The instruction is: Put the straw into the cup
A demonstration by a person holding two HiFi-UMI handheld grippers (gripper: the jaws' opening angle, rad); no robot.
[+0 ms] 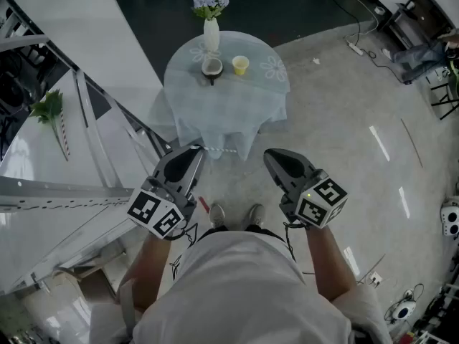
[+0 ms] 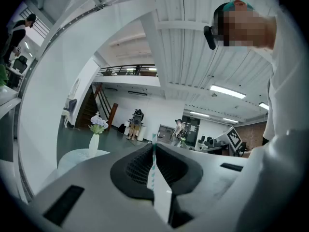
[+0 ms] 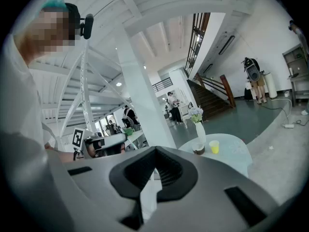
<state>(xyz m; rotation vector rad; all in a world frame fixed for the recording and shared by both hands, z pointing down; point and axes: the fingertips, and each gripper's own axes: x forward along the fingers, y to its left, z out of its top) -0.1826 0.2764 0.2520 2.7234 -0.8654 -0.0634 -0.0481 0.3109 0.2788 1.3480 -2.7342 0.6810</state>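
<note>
A small yellow cup (image 1: 241, 64) (image 3: 214, 147) stands on a round table (image 1: 222, 106) under a pale blue cloth, some way ahead of me. Beside the cup are a brown bowl-like cup (image 1: 211, 67) and a white vase of flowers (image 1: 211, 34). My left gripper (image 1: 195, 153) (image 2: 153, 149) is shut on a thin teal-and-white striped straw (image 1: 221, 150) (image 2: 153, 164), which sticks out sideways past the jaw tips. My right gripper (image 1: 276, 158) (image 3: 155, 166) is shut with nothing in it. Both grippers are held at waist height, well short of the table.
A white sloping beam and metal frame (image 1: 86, 120) run along my left. A green plant (image 1: 49, 107) lies on the white counter there. Cables and a power strip (image 1: 356, 47) lie on the floor at the far right. My shoes (image 1: 235, 215) stand on polished grey floor.
</note>
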